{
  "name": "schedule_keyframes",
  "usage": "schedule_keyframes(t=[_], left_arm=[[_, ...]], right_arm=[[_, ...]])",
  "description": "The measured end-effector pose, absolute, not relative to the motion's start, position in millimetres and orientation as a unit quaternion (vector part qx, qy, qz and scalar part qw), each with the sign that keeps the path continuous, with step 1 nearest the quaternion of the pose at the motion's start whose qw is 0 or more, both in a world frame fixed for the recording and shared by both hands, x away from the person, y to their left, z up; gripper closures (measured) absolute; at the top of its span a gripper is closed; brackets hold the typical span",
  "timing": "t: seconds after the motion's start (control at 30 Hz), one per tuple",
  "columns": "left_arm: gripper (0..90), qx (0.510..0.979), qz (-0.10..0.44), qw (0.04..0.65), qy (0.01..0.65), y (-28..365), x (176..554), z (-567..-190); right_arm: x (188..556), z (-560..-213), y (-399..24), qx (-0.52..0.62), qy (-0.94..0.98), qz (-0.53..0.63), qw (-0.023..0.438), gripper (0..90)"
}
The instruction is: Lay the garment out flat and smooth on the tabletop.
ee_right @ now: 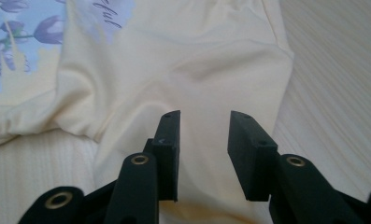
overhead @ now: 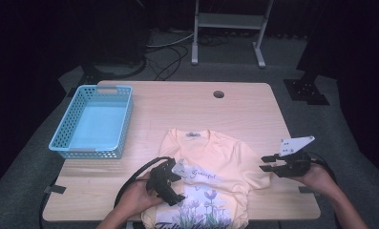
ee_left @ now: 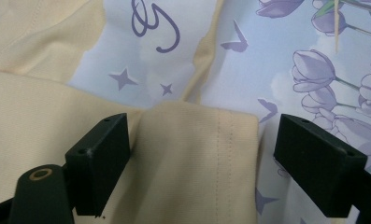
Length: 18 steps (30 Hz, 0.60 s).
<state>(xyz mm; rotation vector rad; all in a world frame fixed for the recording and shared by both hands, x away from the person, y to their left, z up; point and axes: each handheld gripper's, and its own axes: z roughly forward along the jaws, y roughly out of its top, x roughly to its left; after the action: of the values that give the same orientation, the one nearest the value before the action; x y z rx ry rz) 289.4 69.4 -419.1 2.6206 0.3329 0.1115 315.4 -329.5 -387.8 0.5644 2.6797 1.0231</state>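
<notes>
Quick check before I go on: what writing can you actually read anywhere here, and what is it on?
"Graceful": purple script on the shirt print, read from the high view; the right gripper view shows its end, "ful".
Large dark letters at the print's bottom edge: cut off, unreadable.
Neck label: too small to read.
Basket: no text.

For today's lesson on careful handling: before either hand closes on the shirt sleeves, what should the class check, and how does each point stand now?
1. Left tongs open around the folded-in sleeve: ok, the jaws stand wide either side of it.
2. Right tongs open over the other sleeve: ok.
3. Pale yellow T-shirt with purple tulip print wholly on the light wooden table: not ok, its hem hangs off the near edge.
4. Light blue plastic mesh basket free to take it: ok, nothing inside.
5. Fabric between the right jaws: cannot tell.
</notes>
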Motion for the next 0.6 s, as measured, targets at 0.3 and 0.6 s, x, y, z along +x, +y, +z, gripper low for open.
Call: schedule_keyframes(t=[0.3,0.6], left_arm=[[17.7,0.959,0.041,0.254,0.119,72,289,-420],[17.7,0.957,0.041,0.261,0.116,73,289,-421]], right_arm=[[295,-386,-283,0.145,0.923,0.346,0.087,56.5],[282,-406,-235,0.133,0.933,0.33,0.056,38.6]])
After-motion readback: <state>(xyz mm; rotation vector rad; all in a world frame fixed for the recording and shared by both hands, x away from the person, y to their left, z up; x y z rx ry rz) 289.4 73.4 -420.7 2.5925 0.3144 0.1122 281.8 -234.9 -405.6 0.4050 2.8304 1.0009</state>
